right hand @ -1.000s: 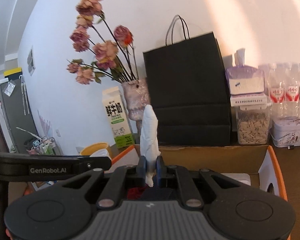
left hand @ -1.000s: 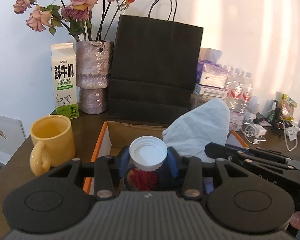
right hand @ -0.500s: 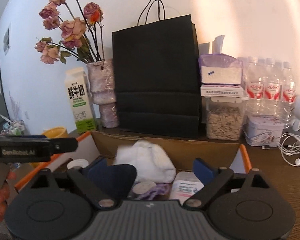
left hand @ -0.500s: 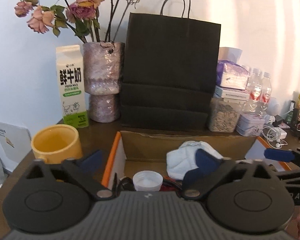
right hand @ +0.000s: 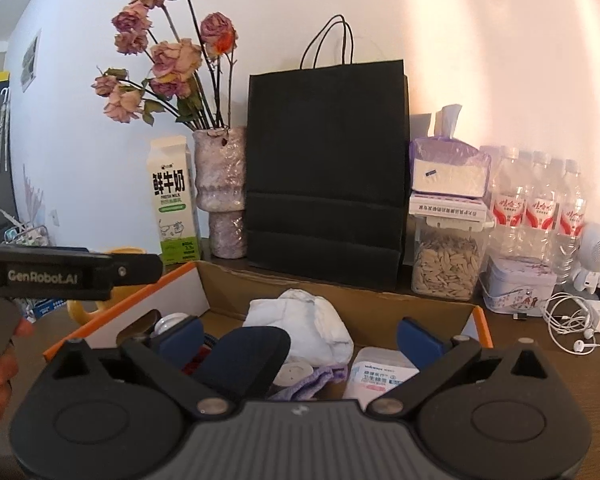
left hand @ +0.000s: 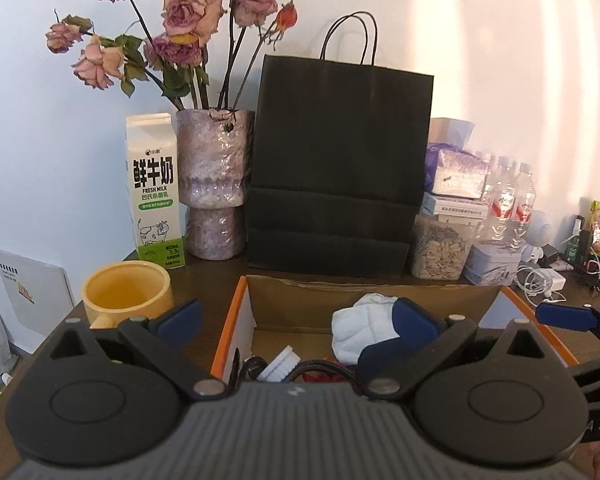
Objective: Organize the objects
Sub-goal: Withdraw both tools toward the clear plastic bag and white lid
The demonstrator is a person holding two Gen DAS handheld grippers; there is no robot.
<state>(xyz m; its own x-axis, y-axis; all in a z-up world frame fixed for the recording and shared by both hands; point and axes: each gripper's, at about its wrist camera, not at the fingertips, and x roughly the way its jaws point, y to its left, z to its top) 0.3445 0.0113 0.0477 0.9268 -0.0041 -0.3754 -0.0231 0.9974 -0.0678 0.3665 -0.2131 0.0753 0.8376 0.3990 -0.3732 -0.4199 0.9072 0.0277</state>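
An open cardboard box with orange edges (left hand: 225, 330) (right hand: 478, 322) sits on the dark table in front of both grippers. Inside it lie a crumpled white cloth (left hand: 360, 330) (right hand: 308, 326), a white-capped bottle (left hand: 282, 360) (right hand: 168, 324), a purple cloth (right hand: 320, 378) and a white packet (right hand: 380, 374). My left gripper (left hand: 296, 320) is open and empty above the box's near edge. My right gripper (right hand: 300, 334) is open and empty above the box.
A yellow mug (left hand: 126, 294) stands left of the box. Behind it stand a milk carton (left hand: 154, 192), a vase of dried roses (left hand: 214, 184), a black paper bag (left hand: 340, 168), a seed jar (right hand: 446, 262), water bottles (right hand: 540, 204) and earphone cables (right hand: 572, 320).
Both grippers opened: the left let go of the white-capped bottle, the right let go of the white cloth, and both now lie in the box. Both grippers pulled back.
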